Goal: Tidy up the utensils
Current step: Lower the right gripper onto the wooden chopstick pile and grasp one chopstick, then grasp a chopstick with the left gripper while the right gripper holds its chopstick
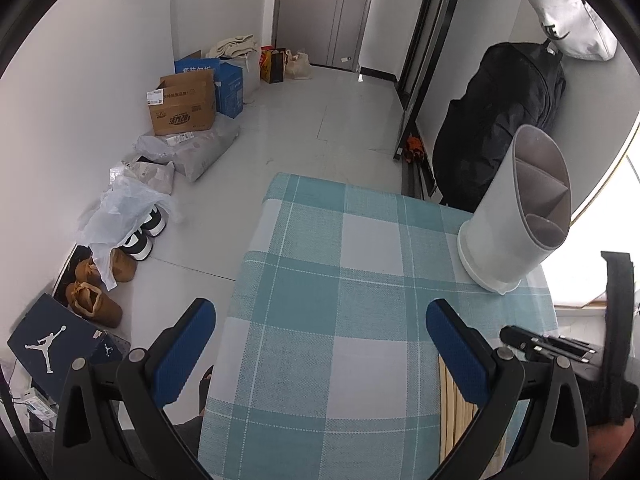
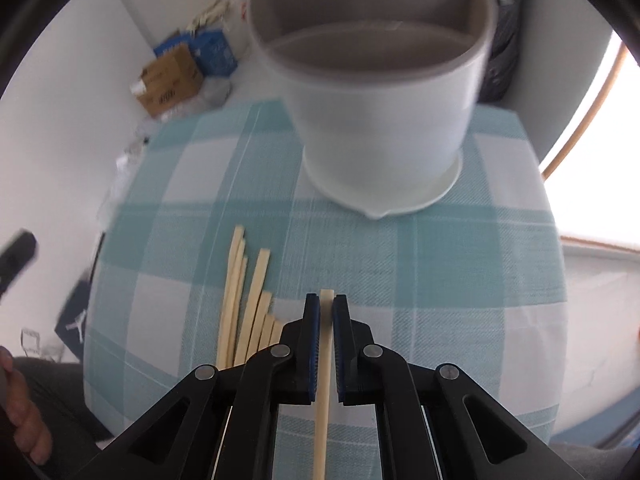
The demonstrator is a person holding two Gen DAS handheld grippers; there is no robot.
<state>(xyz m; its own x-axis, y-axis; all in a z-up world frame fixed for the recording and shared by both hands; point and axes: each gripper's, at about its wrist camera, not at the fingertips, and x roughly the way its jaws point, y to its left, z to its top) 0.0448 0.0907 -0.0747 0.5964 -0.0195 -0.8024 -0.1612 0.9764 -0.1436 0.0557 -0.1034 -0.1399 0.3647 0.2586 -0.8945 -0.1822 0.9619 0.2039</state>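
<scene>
Here, the right gripper (image 2: 327, 300) pinches one light, stiff wooden chopstick (image 2: 325, 360) near its end, before the holder (image 2: 380, 120) at the counter's (image 2: 480, 280) far edge.

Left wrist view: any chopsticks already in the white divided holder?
No, the white divided holder shows only bare grey compartments, nothing standing inside.

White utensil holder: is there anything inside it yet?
The white utensil holder has grey divided compartments; the parts that show hold nothing. Its front wall hides the compartment floors. One chopstick sits in the right gripper jaws.
</scene>
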